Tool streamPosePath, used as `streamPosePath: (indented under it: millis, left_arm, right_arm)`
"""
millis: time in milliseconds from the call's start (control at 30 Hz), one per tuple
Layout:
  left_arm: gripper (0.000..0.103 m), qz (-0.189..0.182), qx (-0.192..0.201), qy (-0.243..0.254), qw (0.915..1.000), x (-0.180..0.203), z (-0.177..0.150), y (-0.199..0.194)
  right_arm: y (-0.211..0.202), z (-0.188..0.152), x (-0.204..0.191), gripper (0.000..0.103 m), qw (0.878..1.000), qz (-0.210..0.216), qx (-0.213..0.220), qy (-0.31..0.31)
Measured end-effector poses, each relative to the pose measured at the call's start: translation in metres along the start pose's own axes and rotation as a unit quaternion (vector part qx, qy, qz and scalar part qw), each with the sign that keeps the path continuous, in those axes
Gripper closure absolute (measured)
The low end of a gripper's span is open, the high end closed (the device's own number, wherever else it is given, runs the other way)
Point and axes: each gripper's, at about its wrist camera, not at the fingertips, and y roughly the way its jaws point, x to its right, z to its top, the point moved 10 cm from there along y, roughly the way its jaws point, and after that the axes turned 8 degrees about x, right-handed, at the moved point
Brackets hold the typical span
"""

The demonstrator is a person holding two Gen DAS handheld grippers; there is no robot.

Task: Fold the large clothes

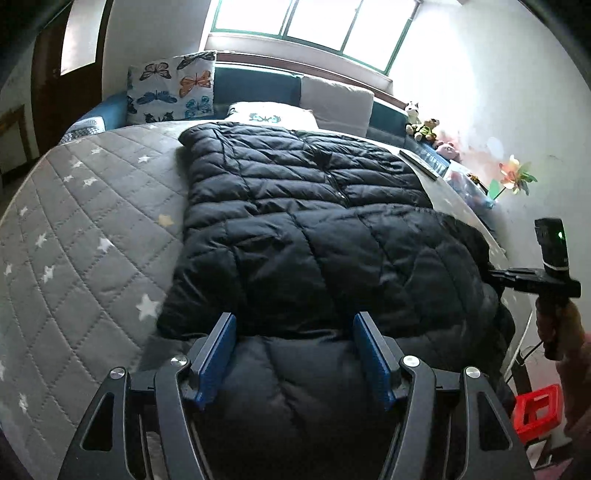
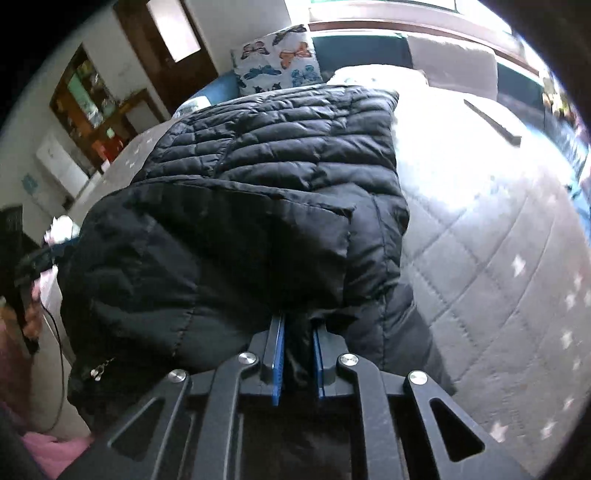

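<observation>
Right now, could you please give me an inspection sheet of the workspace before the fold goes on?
Surface: grey quilted bed cover with white stars, lit by the window.
Job's things: black puffer jacket lying on the bed, zip up, near end bunched.
Clutter: butterfly pillow, soft toys, pinwheel, red stool.
Grippers: left gripper open above the jacket's near edge; right gripper shut on a fold of the jacket.
Cables: thin dark cable hanging by the bed edge.
Surroundings: window, dark door, shelf unit.
</observation>
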Motion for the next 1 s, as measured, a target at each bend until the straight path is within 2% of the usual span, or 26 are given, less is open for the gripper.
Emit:
streamPosePath:
  millis: [100, 200, 367, 433, 633, 833, 867, 933, 1000]
  left_arm:
    - [0.035, 0.015, 0.002, 0.024, 0.9996, 0.003, -0.007, 0.003]
    - [0.034, 0.016, 0.003, 0.030, 0.9994, 0.007, -0.008, 0.004]
    - [0.034, 0.019, 0.007, 0.037, 0.9991, 0.009, -0.008, 0.002]
    - [0.034, 0.019, 0.009, 0.038, 0.9991, 0.010, -0.008, 0.002]
    - [0.034, 0.021, 0.008, 0.046, 0.9987, 0.011, -0.008, 0.001]
    - [0.034, 0.018, 0.008, 0.053, 0.9984, 0.012, -0.009, 0.001]
    - [0.034, 0.016, 0.008, 0.054, 0.9983, 0.012, -0.009, 0.001]
    - [0.034, 0.014, 0.008, 0.055, 0.9984, 0.012, -0.010, 0.001]
    - [0.034, 0.011, 0.008, 0.058, 0.9982, 0.012, -0.011, 0.000]
  right_arm:
    - [-0.009, 0.002, 0.002, 0.086, 1.000, 0.007, -0.002, 0.013]
    - [-0.032, 0.013, -0.003, 0.082, 1.000, -0.014, 0.011, -0.013]
    - [-0.073, 0.047, -0.023, 0.080, 0.994, -0.058, 0.069, -0.067]
    - [-0.073, 0.056, -0.037, 0.075, 0.992, -0.046, 0.079, -0.082]
    - [-0.042, 0.076, -0.085, 0.072, 0.988, -0.015, 0.079, -0.133]
    - [0.013, 0.071, -0.117, 0.072, 0.986, 0.019, 0.042, -0.160]
    - [0.019, 0.068, -0.116, 0.072, 0.985, 0.017, 0.037, -0.170]
    - [0.030, 0.062, -0.103, 0.072, 0.983, -0.018, 0.031, -0.179]
    - [0.033, 0.054, -0.088, 0.072, 0.984, -0.026, 0.026, -0.174]
